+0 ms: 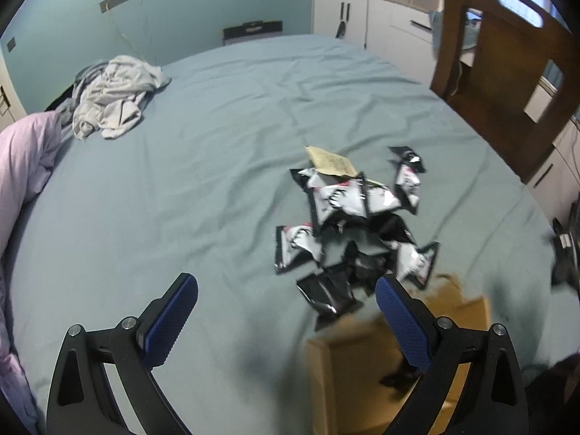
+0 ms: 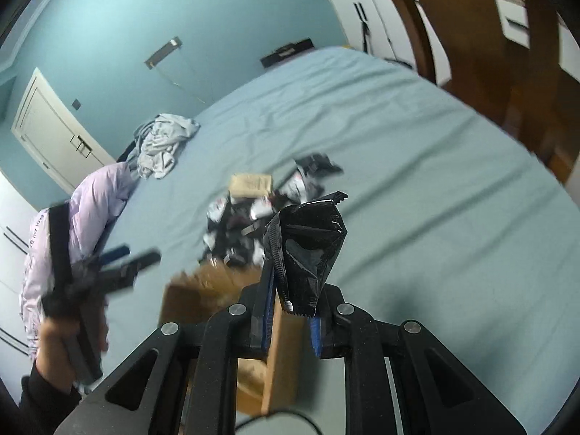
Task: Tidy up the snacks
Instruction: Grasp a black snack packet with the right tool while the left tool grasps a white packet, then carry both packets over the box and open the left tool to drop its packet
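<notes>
Snack packets (image 1: 348,217), small black-and-white foil sachets, are seen heaped loosely on a blue-grey bed (image 1: 217,127), with a tan paper packet (image 1: 330,161) lying on the far edge of the heap. Just beside the heap, nearer the cameras, an open cardboard box (image 1: 362,373) is stood on the bed. One black packet (image 2: 308,250) is held upright in the right gripper (image 2: 291,311), whose jaws are closed narrowly on the packet's lower crimped edge, above the box. The left gripper (image 1: 286,322) is held wide and empty above the bed, near the heap. The packets are judged to be very light, thin and crinkly, with slick foil faces that could slide out of a loose pinch; the puffed middle is soft and would likely give under pressure. The flat, serrated sealed ends are judged the safest place to be gripped. A crumpled grey garment (image 1: 116,105) is left far off.
</notes>
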Demonstrator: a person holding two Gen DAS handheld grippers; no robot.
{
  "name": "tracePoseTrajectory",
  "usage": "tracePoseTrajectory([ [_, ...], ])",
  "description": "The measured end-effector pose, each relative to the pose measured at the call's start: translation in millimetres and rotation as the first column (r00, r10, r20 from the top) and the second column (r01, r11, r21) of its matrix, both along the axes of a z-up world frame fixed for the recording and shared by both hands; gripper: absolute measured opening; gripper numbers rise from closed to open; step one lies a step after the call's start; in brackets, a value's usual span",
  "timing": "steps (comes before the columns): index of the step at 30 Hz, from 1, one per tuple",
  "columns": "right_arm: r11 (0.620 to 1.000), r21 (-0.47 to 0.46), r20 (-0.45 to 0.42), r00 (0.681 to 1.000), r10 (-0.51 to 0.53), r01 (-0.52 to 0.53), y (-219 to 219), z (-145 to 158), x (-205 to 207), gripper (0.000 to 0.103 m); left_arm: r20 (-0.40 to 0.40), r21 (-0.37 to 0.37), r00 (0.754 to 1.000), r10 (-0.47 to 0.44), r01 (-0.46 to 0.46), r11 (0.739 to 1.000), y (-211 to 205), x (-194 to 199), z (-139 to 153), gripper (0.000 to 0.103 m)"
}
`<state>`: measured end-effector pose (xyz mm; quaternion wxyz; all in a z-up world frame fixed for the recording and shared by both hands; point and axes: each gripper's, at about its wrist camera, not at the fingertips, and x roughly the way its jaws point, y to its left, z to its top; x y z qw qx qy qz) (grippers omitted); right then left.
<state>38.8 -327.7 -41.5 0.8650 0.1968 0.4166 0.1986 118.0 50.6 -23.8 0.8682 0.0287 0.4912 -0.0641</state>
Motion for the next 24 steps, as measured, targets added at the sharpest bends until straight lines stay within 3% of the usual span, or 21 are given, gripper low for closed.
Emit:
tracePoseTrajectory([
  [10, 0.992, -0.111, -0.044, 0.997, -0.071, 0.066, 15.1, -12.2, 35.2, 0.014, -0.202, -0.085, 0.979, -0.013, -0.005, 0.996, -4.6, 79.1, -65.9, 0.1],
  [15, 0.986, -0.161, -0.041, 0.998, -0.038, 0.031, 35.2, -15.3, 43.6, 0.014, -0.28, -0.043, 0.959, -0.054, 0.043, 0.998, -20.3, 98.7, -93.2, 0.095],
  [16, 0.987, -0.161, -0.041, 0.999, -0.033, 0.025, 36.0, -14.8, 43.9, 0.014, -0.283, -0.052, 0.957, -0.058, 0.046, 0.998, -21.5, 100.0, -95.6, 0.091],
  [18, 0.987, -0.162, -0.035, 0.999, -0.02, 0.014, 39.5, -13.8, 46.3, 0.014, -0.285, -0.058, 0.957, -0.054, 0.039, 0.998, -24.8, 100.8, -101.0, 0.07],
  [19, 0.986, -0.166, -0.03, 0.999, -0.015, 0.01, 42.5, -14.8, 49.1, 0.014, -0.28, -0.021, 0.959, -0.037, 0.033, 0.999, -27.4, 100.0, -103.5, 0.06],
  [22, 0.983, -0.185, -0.02, 1.0, -0.005, 0.001, 46.7, -13.9, 48.6, 0.014, -0.252, 0.055, 0.966, -0.063, 0.079, 0.995, -38.2, 95.5, -104.4, 0.053],
  [24, 0.982, -0.188, -0.021, 1.0, -0.002, -0.002, 48.0, -18.4, 53.0, 0.014, -0.244, 0.065, 0.966, -0.083, 0.102, 0.993, -42.4, 92.7, -103.8, 0.051],
])
